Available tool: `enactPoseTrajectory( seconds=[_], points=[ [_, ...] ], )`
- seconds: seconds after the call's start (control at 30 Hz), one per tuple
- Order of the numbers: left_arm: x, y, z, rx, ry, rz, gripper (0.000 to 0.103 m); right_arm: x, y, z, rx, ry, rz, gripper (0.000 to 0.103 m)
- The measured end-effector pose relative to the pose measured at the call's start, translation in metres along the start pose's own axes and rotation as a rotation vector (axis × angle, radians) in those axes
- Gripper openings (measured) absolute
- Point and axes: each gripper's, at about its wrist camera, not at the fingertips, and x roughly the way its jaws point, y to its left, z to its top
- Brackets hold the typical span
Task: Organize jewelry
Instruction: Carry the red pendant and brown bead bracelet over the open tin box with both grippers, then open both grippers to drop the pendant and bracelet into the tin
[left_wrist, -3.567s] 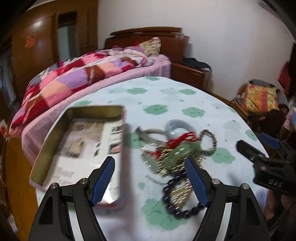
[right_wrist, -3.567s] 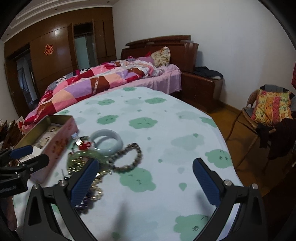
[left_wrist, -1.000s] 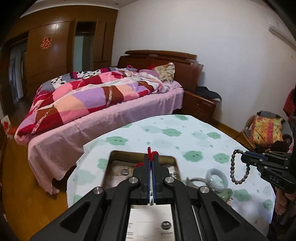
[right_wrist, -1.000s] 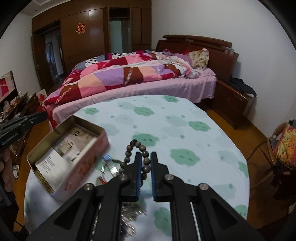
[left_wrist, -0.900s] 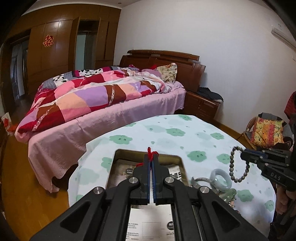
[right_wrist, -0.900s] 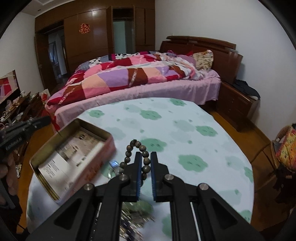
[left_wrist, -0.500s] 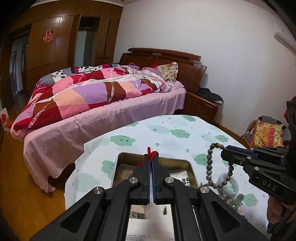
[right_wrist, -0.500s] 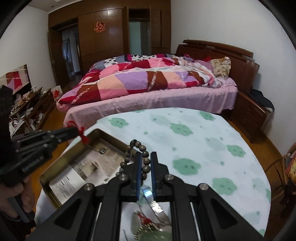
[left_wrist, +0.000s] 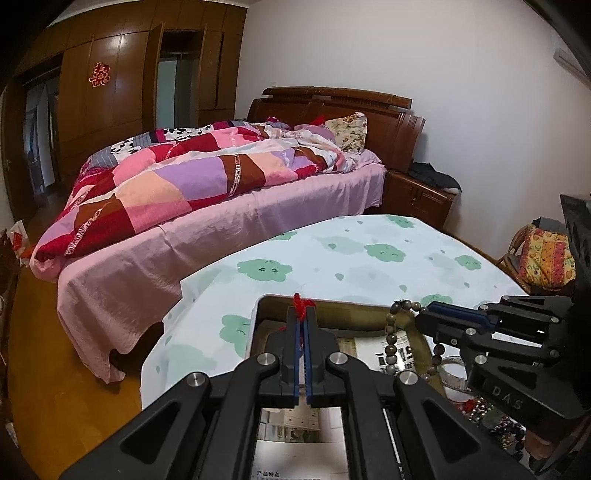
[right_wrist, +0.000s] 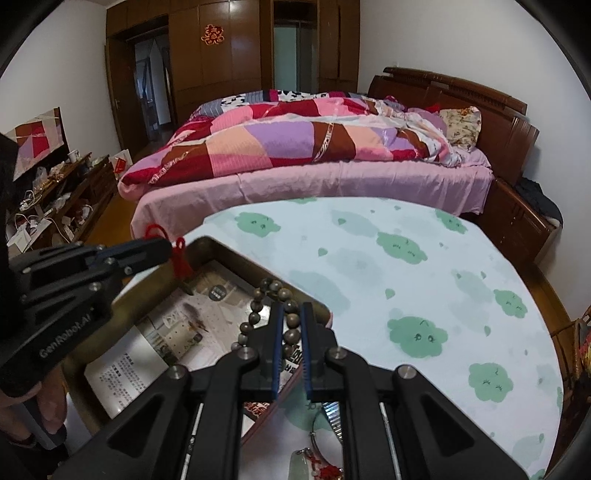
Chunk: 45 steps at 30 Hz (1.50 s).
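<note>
The left tool (left_wrist: 303, 325) is closed tight on a thin red string with a knot (left_wrist: 302, 303). In the right wrist view the red string hangs down from the tip of that tool (right_wrist: 168, 251) over the far corner of the open metal tin box (right_wrist: 236, 254). A small thing dangles at the string's end inside the box, too small to tell what it is.

The right tool (right_wrist: 290, 325) is squeezed on a bracelet of round brown wooden beads (right_wrist: 273, 291). The bead loop sticks up past the blue pads and also hangs down on the left side of the tool. In the left wrist view the brown bead bracelet (left_wrist: 391, 336) hangs from the right tool (left_wrist: 430, 314) over the right edge of the tin box (left_wrist: 258, 325).

The tin box sits on the round counter with the white cloth and green cloud shapes (right_wrist: 424, 266). Printed paper (right_wrist: 122, 373) lies flat inside the box.

More jewelry lies on the counter just beside the box, on the side near the right tool: a pale round bangle (left_wrist: 452, 373), a pale green stone with red cord (right_wrist: 299, 467), and dark beads (left_wrist: 509, 434).

Past the counter, behind the box, is a bed with a patchwork blanket of pink, red and purple (left_wrist: 192, 177).
</note>
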Motion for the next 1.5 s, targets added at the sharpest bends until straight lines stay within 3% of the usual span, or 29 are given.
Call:
enactPoseTrajectory(
  seconds=[0.6,0.67,0.7,0.73,0.8,0.83,1.2,1.5],
  points=[
    [0.006,0.0,-0.001,0.012,0.027,0.056,0.003,0.009,-0.001,-0.005,0.008,0.005,-0.014,0.014],
    [0.006,-0.001,-0.001,0.017,0.029,0.062,0.009,0.008,-0.003,-0.006,0.02,0.004,-0.014,0.02],
    [0.006,-0.001,0.0,0.018,0.027,0.068,0.021,0.008,-0.004,-0.006,0.028,0.002,-0.011,0.027],
    [0.004,-0.001,0.0,0.018,0.02,0.072,0.039,0.007,-0.005,-0.006,0.03,-0.001,-0.012,0.028],
    [-0.002,-0.002,0.001,0.016,-0.013,0.086,0.064,0.004,-0.006,-0.007,0.033,-0.009,-0.016,0.028],
    [-0.005,-0.002,0.001,0.015,-0.028,0.087,0.068,0.001,-0.007,-0.007,0.036,-0.012,-0.015,0.029],
    [-0.01,-0.01,0.001,0.023,-0.026,0.085,0.068,-0.037,-0.032,-0.017,0.065,-0.061,-0.064,0.054],
    [-0.019,-0.04,-0.005,0.051,-0.019,0.031,0.068,-0.056,-0.059,-0.049,0.09,-0.041,-0.133,0.063]
  ],
)
